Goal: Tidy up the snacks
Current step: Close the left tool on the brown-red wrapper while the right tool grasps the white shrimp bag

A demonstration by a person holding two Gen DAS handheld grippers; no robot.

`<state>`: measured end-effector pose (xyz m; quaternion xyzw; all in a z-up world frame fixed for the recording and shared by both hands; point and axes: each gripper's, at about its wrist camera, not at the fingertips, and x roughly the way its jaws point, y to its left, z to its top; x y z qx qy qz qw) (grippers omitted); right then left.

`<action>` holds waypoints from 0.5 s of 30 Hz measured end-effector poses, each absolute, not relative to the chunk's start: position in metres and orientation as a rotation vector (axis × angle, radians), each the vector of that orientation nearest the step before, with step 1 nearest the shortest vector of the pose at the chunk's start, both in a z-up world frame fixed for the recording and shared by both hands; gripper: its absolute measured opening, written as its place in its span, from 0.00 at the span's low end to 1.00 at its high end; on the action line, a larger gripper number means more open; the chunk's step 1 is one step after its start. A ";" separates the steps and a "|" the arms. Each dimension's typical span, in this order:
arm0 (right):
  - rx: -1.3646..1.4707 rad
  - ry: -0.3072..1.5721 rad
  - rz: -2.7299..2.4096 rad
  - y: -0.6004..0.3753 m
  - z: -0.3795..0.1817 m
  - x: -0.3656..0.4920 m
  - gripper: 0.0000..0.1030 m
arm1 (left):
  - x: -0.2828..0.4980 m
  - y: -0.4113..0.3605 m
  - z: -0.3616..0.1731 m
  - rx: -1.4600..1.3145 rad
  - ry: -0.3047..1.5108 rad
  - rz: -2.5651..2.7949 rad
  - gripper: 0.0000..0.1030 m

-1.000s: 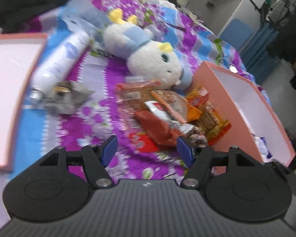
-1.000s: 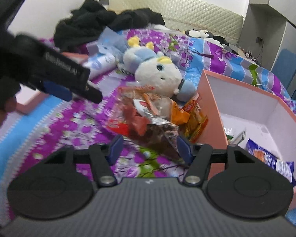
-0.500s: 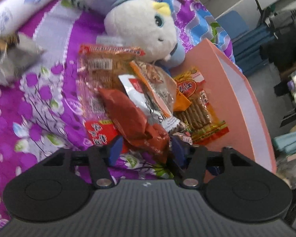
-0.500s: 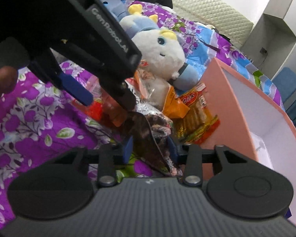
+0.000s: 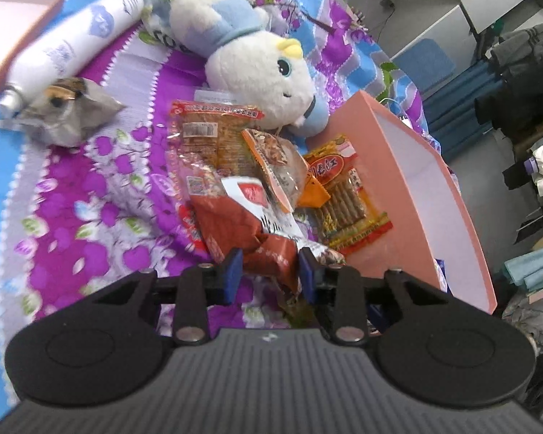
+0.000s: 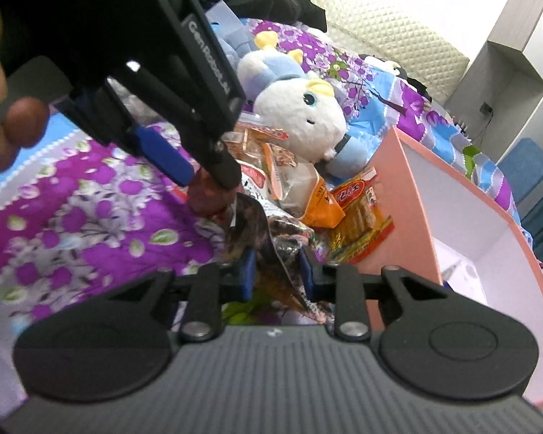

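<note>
A heap of snack packets lies on the purple flowered bedspread beside a pink box (image 5: 409, 195). My left gripper (image 5: 269, 271) is closed on a red-brown snack packet (image 5: 242, 231) at the front of the heap. My right gripper (image 6: 277, 269) is closed on a dark crinkled snack packet (image 6: 268, 238) just in front of the box (image 6: 412, 195). Other packets in the heap: a clear orange-edged one (image 5: 278, 166), a yellow one of sticks (image 5: 347, 202), a long clear one (image 5: 206, 133). The left gripper (image 6: 199, 177) also shows in the right wrist view.
A white and blue plush toy (image 5: 249, 54) lies behind the heap. A white tube (image 5: 72, 43) and a grey crumpled wrapper (image 5: 68, 115) lie to the left, by a pink lid (image 5: 14, 21). Black clothes (image 6: 278, 3) lie at the bed's head.
Both grippers moved in onto the heap and their fingers narrowed. The left one closed on the red-brown packet, the right one on the dark crinkled packet.
</note>
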<state>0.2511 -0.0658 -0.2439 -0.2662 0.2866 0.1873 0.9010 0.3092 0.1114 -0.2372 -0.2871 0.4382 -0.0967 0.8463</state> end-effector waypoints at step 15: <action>-0.553 0.595 0.457 -0.085 -0.236 0.162 0.28 | 0.193 0.117 -0.222 -0.444 0.938 -0.094 0.37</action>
